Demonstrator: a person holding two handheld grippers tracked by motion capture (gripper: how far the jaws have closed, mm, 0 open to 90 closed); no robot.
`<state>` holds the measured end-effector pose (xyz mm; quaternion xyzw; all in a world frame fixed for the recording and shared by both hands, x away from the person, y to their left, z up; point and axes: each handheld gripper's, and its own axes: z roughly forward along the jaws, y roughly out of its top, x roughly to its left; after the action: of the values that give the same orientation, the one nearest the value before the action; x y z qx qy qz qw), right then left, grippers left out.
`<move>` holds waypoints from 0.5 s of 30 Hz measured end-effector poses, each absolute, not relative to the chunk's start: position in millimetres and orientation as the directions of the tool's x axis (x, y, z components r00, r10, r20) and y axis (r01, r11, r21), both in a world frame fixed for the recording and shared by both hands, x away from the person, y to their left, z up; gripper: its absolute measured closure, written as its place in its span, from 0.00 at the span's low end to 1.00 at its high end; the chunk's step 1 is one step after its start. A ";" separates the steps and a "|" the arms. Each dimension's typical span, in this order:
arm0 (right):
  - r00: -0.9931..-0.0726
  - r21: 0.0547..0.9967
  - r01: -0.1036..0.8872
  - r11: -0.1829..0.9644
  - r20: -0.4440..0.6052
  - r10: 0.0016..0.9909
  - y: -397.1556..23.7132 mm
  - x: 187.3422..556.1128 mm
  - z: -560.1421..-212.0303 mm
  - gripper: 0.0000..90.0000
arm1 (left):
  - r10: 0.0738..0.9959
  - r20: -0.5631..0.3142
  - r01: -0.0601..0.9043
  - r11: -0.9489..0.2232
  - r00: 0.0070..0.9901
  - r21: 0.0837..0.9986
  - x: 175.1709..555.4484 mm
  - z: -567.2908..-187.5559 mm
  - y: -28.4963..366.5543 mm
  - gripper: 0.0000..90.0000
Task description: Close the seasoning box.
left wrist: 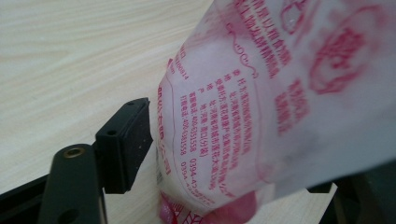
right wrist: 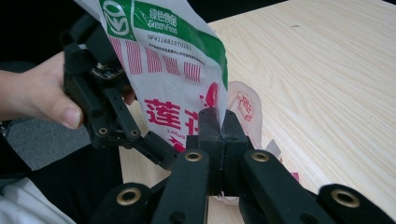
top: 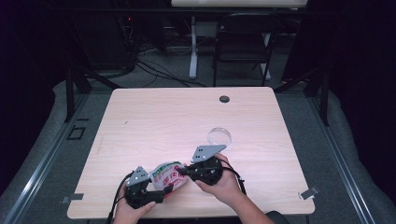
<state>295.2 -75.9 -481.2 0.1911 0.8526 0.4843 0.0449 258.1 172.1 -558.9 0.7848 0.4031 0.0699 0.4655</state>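
Plastic bag (right wrist: 173,65) looks light, limp and slick to me; my right gripper (right wrist: 223,122) pinches its edge, my left gripper (top: 156,189) gapes around it.

A pale wooden table (top: 154,116) is seen; a clear round lid (top: 219,136) lies on it, just beyond the right gripper (top: 187,171).

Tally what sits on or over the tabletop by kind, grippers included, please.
Printed plastic bag: 1
Clear round lid-like disc: 1
Small dark round cap: 1
Hand-held grippers: 2, the left gripper open around the bag, the right gripper pinching its edge
Total: 5
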 end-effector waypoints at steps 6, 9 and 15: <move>-0.921 0.847 0.284 0.448 0.111 0.374 -76.8 293.1 -482.4 1.00 | 0.699 -0.247 0.575 -0.281 0.671 0.769 260.9 -566.3 165.4 0.31; -0.920 0.848 0.282 0.448 0.108 0.376 -78.2 291.7 -483.1 1.00 | 0.694 -0.240 0.579 -0.305 0.679 0.756 265.0 -571.9 159.7 0.30; -0.919 0.848 0.282 0.449 0.104 0.380 -80.9 288.6 -484.1 1.00 | 0.687 -0.230 0.582 -0.337 0.689 0.740 269.3 -578.1 154.0 0.28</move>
<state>288.6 -80.9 -484.1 0.1948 0.8496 0.4876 0.0506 269.3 154.0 -578.1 0.8152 0.3893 0.0616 0.4245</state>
